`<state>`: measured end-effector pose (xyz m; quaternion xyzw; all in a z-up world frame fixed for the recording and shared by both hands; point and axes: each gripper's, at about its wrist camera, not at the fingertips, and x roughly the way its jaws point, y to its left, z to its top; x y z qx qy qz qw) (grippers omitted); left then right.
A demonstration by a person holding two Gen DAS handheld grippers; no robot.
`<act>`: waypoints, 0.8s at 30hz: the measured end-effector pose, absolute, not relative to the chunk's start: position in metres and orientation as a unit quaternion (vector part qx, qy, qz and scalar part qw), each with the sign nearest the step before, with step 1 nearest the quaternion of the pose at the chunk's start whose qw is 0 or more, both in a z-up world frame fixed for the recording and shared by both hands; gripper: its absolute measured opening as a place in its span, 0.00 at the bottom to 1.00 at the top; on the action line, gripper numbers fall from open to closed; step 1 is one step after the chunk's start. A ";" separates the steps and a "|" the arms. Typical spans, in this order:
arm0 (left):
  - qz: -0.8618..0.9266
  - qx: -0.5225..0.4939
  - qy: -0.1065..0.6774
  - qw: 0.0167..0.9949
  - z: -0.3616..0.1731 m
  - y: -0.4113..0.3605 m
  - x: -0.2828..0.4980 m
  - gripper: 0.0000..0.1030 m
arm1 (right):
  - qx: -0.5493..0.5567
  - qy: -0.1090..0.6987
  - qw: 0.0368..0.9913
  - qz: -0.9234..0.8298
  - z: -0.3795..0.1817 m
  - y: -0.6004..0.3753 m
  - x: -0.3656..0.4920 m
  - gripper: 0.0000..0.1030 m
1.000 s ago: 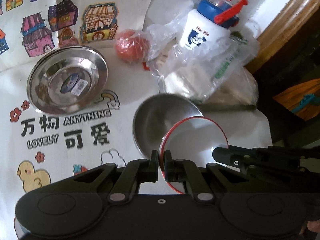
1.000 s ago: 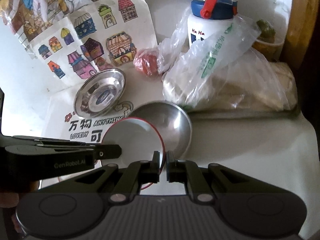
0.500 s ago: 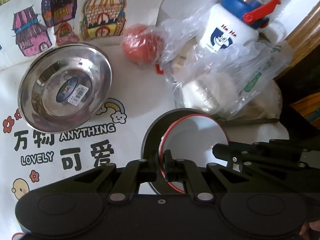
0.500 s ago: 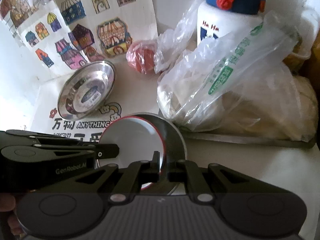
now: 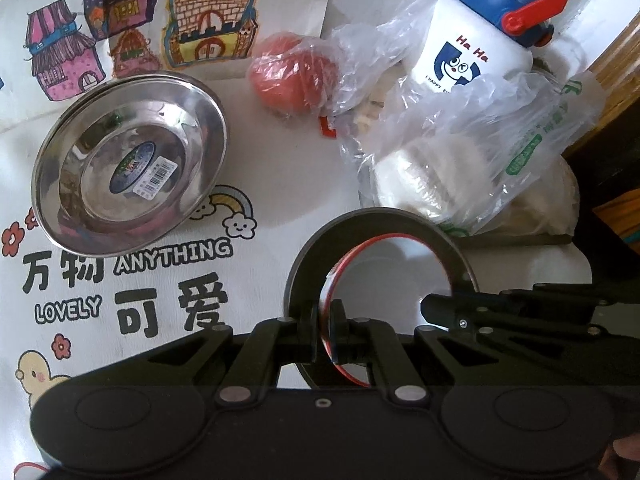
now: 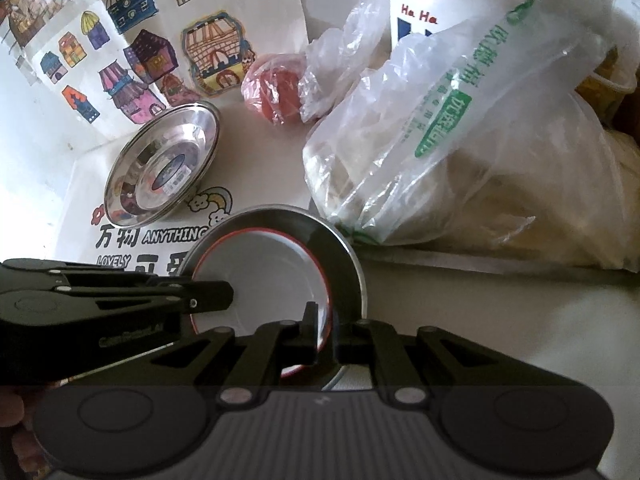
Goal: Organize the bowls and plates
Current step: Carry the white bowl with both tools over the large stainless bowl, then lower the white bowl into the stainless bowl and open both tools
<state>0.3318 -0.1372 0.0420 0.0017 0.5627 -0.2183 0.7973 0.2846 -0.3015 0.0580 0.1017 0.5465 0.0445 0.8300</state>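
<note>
Setting down now: a white dish (image 5: 392,264) with a thin red rim sits low inside the steel plate (image 5: 310,268), on the printed tablecloth (image 5: 256,280) beside the bagged food (image 5: 460,152). The left gripper (image 5: 325,316) pinches the near-left rim and the right gripper (image 6: 323,320) the opposite edge. Both sets of jaws are only a sliver apart and just beginning to open, with the rim between them. Whether the dish has fully bottomed out on the steel is hard to tell from these angles.

It looks like enamel or melamine: light, rigid and glossy, so probably slick under the pads, and it could chip if dropped onto metal. The rim is the only real handle, and two opposed pinches keep it level. The other steel plate (image 5: 132,160), with a sticker inside, waits to the left. It looks thin, stiff and just as slippery.
</note>
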 end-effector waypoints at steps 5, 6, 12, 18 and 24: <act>-0.218 0.002 0.556 0.802 0.045 -0.132 0.324 0.16 | 0.089 0.528 0.843 0.041 0.068 -0.299 0.272 0.16; -0.219 0.002 0.556 0.802 0.045 -0.130 0.322 0.16 | 0.086 0.524 0.846 0.041 0.071 -0.297 0.269 0.17; -0.228 -0.008 0.546 0.806 0.054 -0.115 0.305 0.24 | 0.075 0.497 0.864 0.028 0.091 -0.289 0.249 0.38; -0.221 -0.009 0.518 0.826 0.076 -0.096 0.285 0.48 | 0.080 0.475 0.876 0.012 0.110 -0.282 0.226 0.46; -0.203 -0.030 0.501 0.841 0.088 -0.060 0.268 0.60 | 0.090 0.449 0.889 0.014 0.125 -0.264 0.203 0.65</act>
